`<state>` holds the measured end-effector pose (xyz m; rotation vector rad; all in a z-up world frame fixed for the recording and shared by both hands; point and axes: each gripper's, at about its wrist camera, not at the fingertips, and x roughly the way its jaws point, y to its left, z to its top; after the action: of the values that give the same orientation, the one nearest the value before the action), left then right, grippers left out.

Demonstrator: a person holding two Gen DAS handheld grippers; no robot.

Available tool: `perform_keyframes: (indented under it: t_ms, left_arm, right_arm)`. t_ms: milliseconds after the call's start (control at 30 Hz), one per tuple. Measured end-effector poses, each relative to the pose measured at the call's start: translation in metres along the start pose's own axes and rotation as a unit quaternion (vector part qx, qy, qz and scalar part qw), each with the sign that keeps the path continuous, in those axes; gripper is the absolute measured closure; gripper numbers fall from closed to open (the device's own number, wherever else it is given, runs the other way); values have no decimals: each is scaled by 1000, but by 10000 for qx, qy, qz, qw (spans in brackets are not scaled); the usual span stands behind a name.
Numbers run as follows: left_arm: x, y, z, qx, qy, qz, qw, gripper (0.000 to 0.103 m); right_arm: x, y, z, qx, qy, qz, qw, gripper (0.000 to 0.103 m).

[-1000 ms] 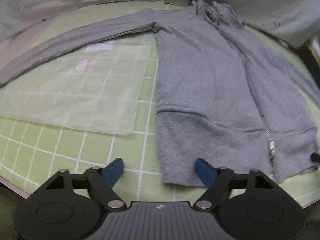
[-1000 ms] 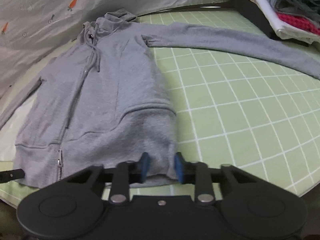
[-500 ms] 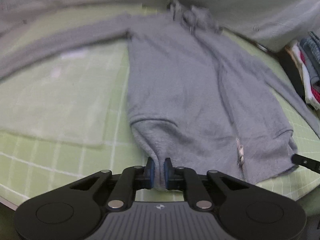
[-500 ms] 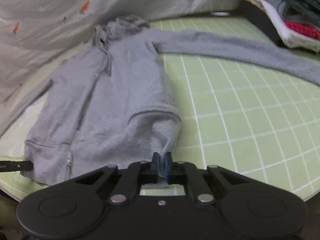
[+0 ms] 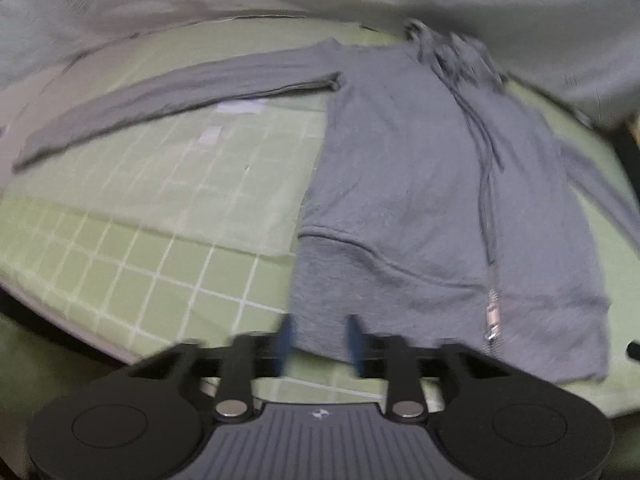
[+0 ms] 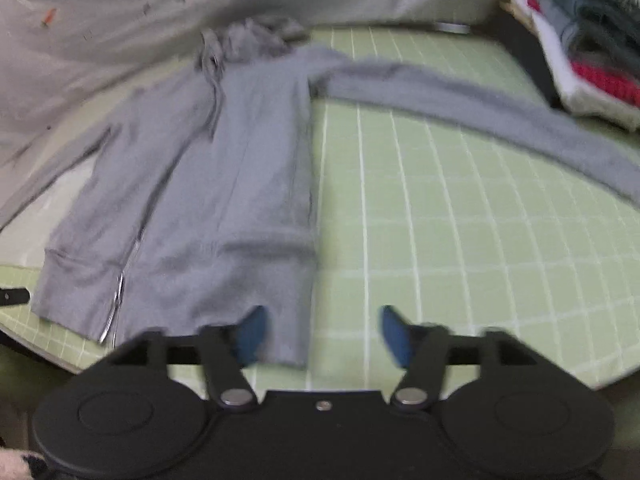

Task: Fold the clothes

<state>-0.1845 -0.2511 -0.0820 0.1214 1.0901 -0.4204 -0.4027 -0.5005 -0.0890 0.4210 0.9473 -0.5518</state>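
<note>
And both grippers let go! Half a second back each was pinched tight on a bottom corner of the grey zip-front hooded sweatshirt; now the jaws have just been opening and the hem lies flat again, straighter than it was a second ago. The left gripper stands about half open, its blue pads either side of the hem's left corner, the cloth between them but not pressed. The right gripper gapes wider, one pad over the hem's right corner, the other out over the green gridded cutting mat that covers the desk.

The sweatshirt sits face up on that mat, zip closed, hood bunched at the far end against the pale sheet, both sleeves flung straight out sideways. A stack of folded clothes waits at the far right.

How will it handle? It looks like soft, limp fleece, light, with no stiffness at all: it should drape and sag from wherever it is pinched. The ribbed hem and cuffs look thicker, so they give the surest bite. For the next fold, I'd take each sleeve near its cuff, or the shoulder seams, and avoid the metal zip pull, which could slip.
</note>
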Motion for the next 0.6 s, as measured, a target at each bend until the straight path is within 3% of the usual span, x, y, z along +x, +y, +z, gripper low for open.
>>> perform_keyframes:
  t_ms: [100, 333, 467, 600]
  left_arm:
    - [5, -4, 0, -149, 25, 182, 9997, 42]
    - [12, -8, 2, -658, 41, 282, 9974, 39]
    - [4, -12, -2, -728, -190, 428, 9963, 22]
    - [10, 0, -4, -1010, -71, 525, 9935, 19]
  right_arm:
    - [0, -3, 8, -166, -162, -12, 9997, 19]
    - [14, -8, 21, -426, -97, 506, 9978, 19]
    - [16, -9, 26, -606, -173, 658, 9958, 17]
    - [27, -10, 34, -592, -133, 711, 9956, 12]
